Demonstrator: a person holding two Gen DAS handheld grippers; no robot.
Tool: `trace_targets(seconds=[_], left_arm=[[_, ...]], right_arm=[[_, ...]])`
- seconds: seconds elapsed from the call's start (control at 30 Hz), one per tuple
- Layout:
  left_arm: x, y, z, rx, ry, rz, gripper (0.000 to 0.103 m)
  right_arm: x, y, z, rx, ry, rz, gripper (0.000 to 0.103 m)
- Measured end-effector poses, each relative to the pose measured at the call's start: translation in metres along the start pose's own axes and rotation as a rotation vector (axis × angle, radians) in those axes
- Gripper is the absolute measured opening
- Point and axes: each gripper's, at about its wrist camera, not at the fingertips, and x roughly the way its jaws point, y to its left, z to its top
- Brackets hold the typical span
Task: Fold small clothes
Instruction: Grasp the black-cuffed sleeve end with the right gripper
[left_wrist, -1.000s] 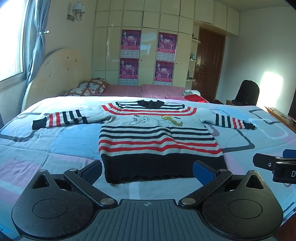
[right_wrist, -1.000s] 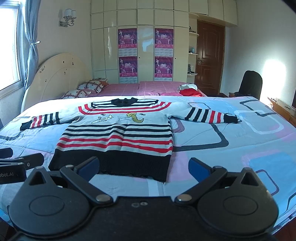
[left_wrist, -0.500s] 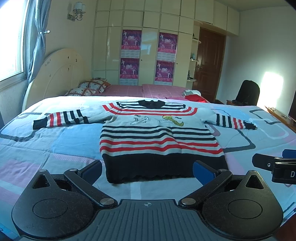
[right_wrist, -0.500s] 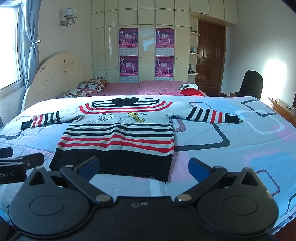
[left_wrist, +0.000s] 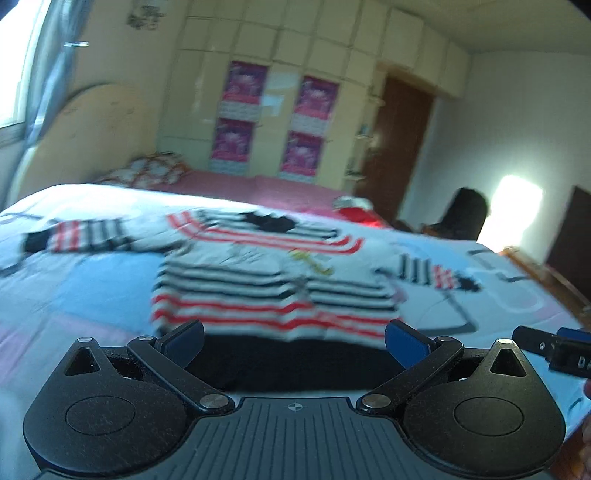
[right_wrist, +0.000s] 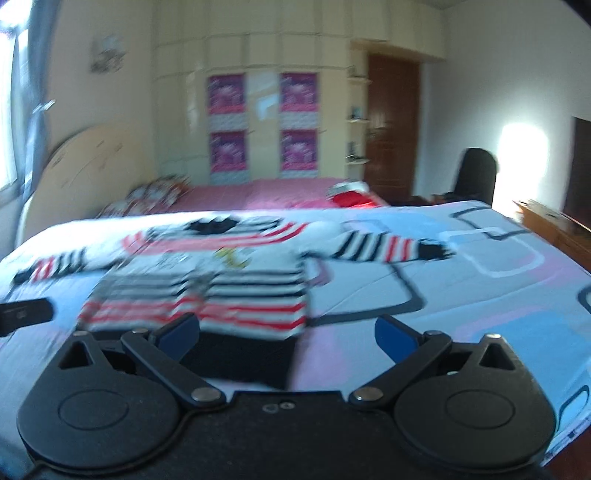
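A small knitted sweater (left_wrist: 273, 280) with black, red and white stripes and a wide black hem lies flat, front up, on my bed's quilt (left_wrist: 74, 280), a pale blue cover with pink patches and dark rounded-rectangle outlines. Both sleeves are spread out sideways, the black collar pointing toward the far pink bedding (right_wrist: 266, 192) and the patterned pillows (left_wrist: 155, 171) by the cream headboard (left_wrist: 85, 136). My left gripper (left_wrist: 293, 341), black with blue pads, hangs over the near edge of the sweater with its jaws spread wide and empty; the black hem shows between them, but the pads are not pressing on it. My right gripper (right_wrist: 286, 334) sits over the sweater's right hem corner, its jaws closing from nearly full width, with the hem corner and pink quilt between them and nothing gripped. In the left view a tip of the right gripper shows at the right edge, and in the right view a tip of the left gripper shows at the left edge. Both views are blurred, so the small picture on the sweater's chest is hard to make out.
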Motion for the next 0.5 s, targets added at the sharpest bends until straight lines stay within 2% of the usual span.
trace_targets(seconds=[0.13, 0.2, 0.27, 0.37, 0.5], left_arm=[[0.043, -0.008, 0.022, 0.025, 0.007, -0.006, 0.103], [0.064, -0.011, 0.031, 0.007, -0.005, -0.007, 0.103], [0.084, -0.017, 0.038, 0.003, -0.02, 0.025, 0.103], [0.125, -0.023, 0.047, -0.01, -0.008, 0.059, 0.103], [0.194, -0.032, 0.05, -0.047, 0.072, 0.114, 0.103]], right_arm=[[0.03, -0.054, 0.02, 0.12, -0.041, -0.047, 0.077], [0.053, -0.083, 0.03, 0.191, -0.046, -0.056, 0.068], [0.081, -0.112, 0.039, 0.252, -0.049, -0.074, 0.055], [0.133, -0.156, 0.048, 0.354, -0.039, -0.085, 0.047], [0.219, -0.215, 0.049, 0.5, 0.012, -0.105, 0.043]])
